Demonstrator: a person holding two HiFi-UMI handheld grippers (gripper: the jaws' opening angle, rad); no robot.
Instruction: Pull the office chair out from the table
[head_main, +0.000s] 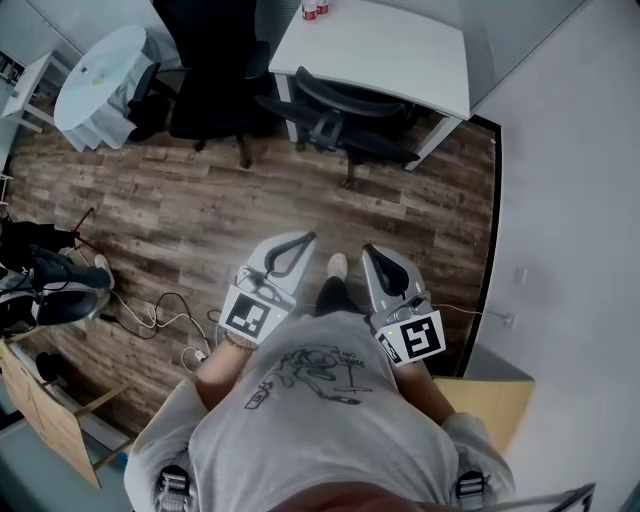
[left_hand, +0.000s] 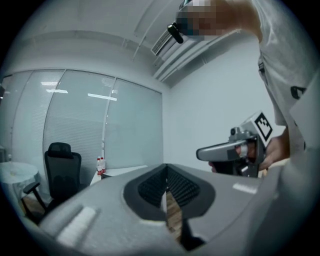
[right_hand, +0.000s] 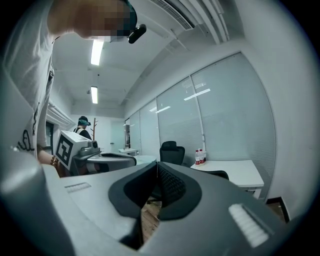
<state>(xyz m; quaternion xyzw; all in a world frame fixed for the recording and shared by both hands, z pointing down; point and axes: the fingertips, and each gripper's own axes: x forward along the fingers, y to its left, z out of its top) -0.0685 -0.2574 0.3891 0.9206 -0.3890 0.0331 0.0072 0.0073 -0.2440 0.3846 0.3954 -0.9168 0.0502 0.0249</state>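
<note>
We hold the grey left gripper level in front of our chest with the elbow bent, its nose aimed at the white rectangular table and its marker cube nearest our body. Its jaws are pressed together with nothing between them. Just beside it, the grey right gripper sits in the same level pose, aimed at the same table, and its jaws are also closed on nothing. The two grippers are side by side but not touching. Well to the left of the table stands a round white-draped table, and between the two a tall black high-backed chair stands just beside the table's left end. The black office chair with armrests is tucked against the table's near edge, with its seat partly under the top and its base on the floor just in front. Two red-capped bottles stand at the table's far left corner. A broad stretch of brown wood-plank floor lies open between the table and our grippers. Loose cables trail on the floor off to the left, well away from the table. To the right of the table, a white wall with a dark skirting strip bounds the floor.
</note>
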